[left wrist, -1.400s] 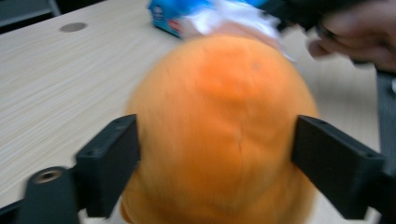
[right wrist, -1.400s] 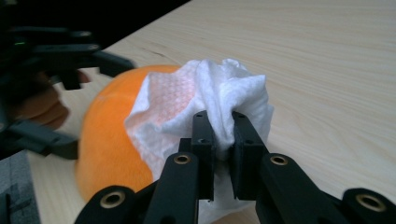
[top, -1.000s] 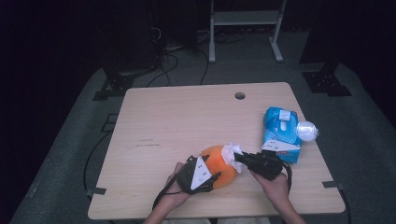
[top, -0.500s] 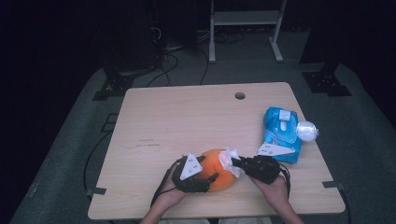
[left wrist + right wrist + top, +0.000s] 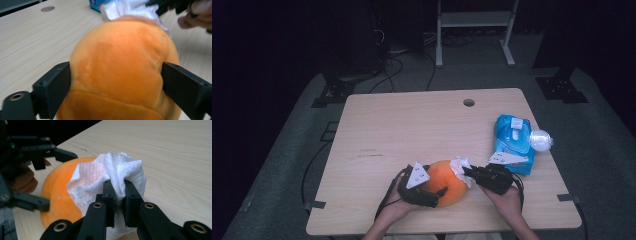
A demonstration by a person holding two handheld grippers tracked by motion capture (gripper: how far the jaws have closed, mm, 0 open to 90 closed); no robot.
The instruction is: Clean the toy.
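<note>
Right now the left claw [image 5: 115, 82] is squeezing the orange plush ball [image 5: 122, 72], one black jaw pressing on each side of it. Its bottom is cut off in the left gripper view, and its edges are looking blurry there. Round as it is, the ball is showing no long side and no pointing end. The right claw [image 5: 119, 195] is pinching a crumpled white wipe [image 5: 110, 177] tight between its nearly closed jaws. The wipe is lying against the top of the ball, on the side facing the right claw, hiding part of it. Both are sitting near the front edge of the counter [image 5: 412, 125]. Farther right, a blue wipe pack [image 5: 513, 142] is lying flat.
</note>
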